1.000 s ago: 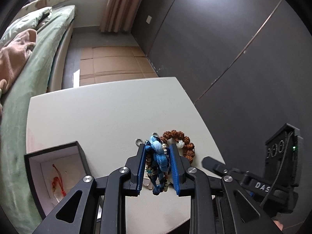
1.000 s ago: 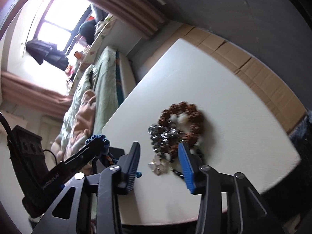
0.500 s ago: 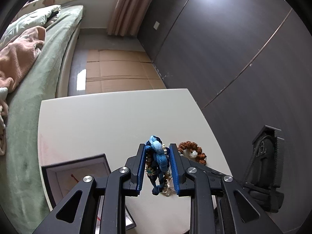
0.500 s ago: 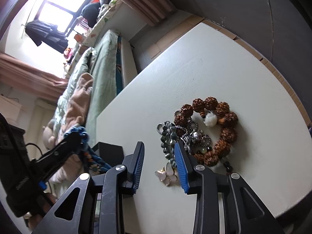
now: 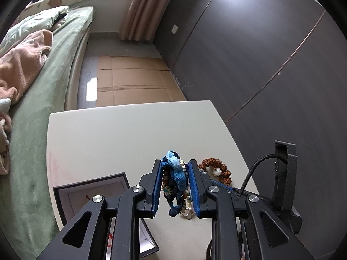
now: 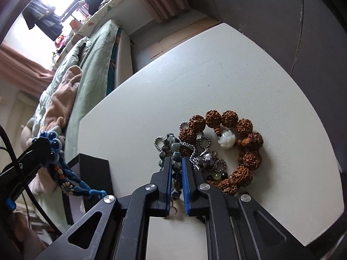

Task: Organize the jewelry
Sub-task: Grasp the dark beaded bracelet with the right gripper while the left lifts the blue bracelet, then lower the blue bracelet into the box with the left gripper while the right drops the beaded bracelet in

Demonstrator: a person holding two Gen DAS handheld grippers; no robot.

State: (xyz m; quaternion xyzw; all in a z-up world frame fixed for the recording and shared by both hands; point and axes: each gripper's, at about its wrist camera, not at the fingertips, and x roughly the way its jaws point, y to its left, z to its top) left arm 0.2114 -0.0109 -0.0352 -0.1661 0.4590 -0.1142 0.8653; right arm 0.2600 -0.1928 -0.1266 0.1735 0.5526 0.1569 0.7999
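Left hand-held gripper [image 5: 175, 178]: jaws part-closed, clamped on the blue braided bracelet [image 5: 175, 171], which hangs clear of the counter [image 5: 112, 138] just beside the open jewelry box [image 5: 71, 191].

Right hand-held gripper [image 6: 177, 173]: jaws nearly together, pinching the grey-blue bead strand [image 6: 173, 151] where it lies on the counter.

Risk: that strand touches, possibly threads through, the silver chain [image 6: 203, 158] and the brown seed-bead bracelet [image 6: 243, 149]; overlap unclear in this view. Lifting could drag the pile toward the near edge. The thin pinch may slip off the rounded beads.
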